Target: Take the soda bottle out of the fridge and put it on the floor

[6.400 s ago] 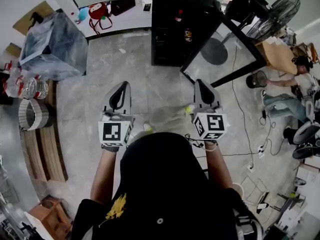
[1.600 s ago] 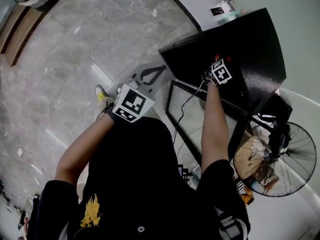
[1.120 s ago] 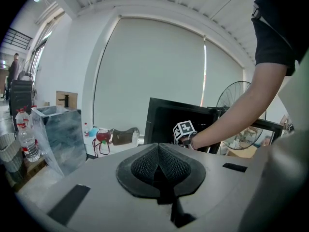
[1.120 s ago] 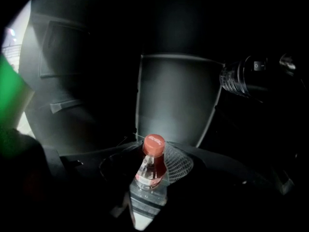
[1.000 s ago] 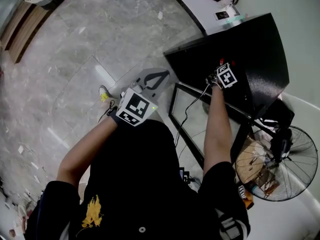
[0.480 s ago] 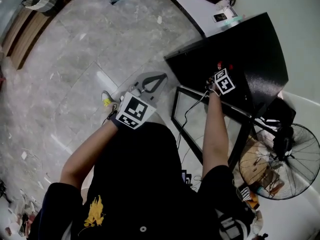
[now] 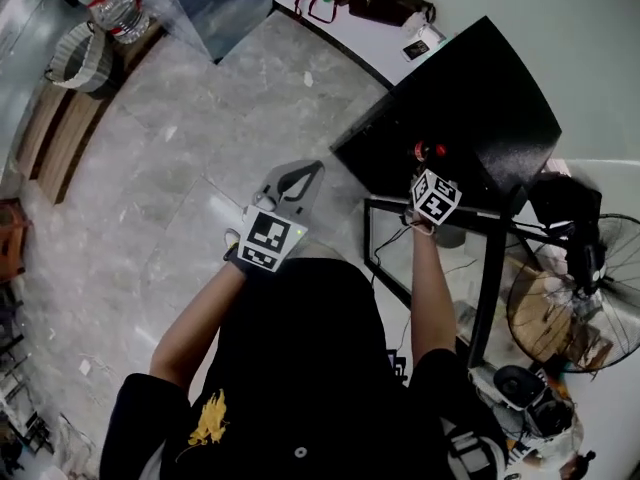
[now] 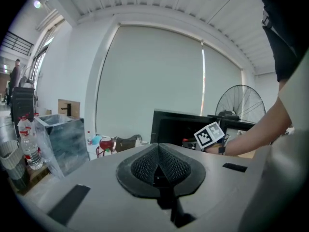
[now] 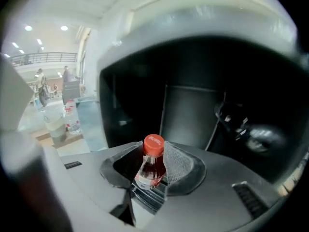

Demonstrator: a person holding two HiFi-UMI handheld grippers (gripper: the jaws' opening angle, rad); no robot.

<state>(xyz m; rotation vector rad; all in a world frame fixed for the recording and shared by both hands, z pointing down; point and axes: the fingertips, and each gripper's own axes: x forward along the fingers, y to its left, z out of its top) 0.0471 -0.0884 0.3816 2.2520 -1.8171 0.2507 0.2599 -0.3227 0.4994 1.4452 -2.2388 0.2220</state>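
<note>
The soda bottle (image 9: 150, 170) is pinched below its cap by the right tool (image 9: 155, 164), at the mouth of the fridge (image 7: 470, 98). The left tool (image 8: 158, 164) is pressed together, empty. With so small a hold, the bottle could be swung loose and dropped. The pinch is shown only in the right gripper view, and the floor (image 7: 180, 168) only in the head view.

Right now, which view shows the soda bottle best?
Right gripper view: the soda bottle, red cap and neck, sits large and centred, clamped in the right gripper. Head view shows only a red speck beside that gripper's marker cube. Left gripper view shows at most a red dot.
</note>
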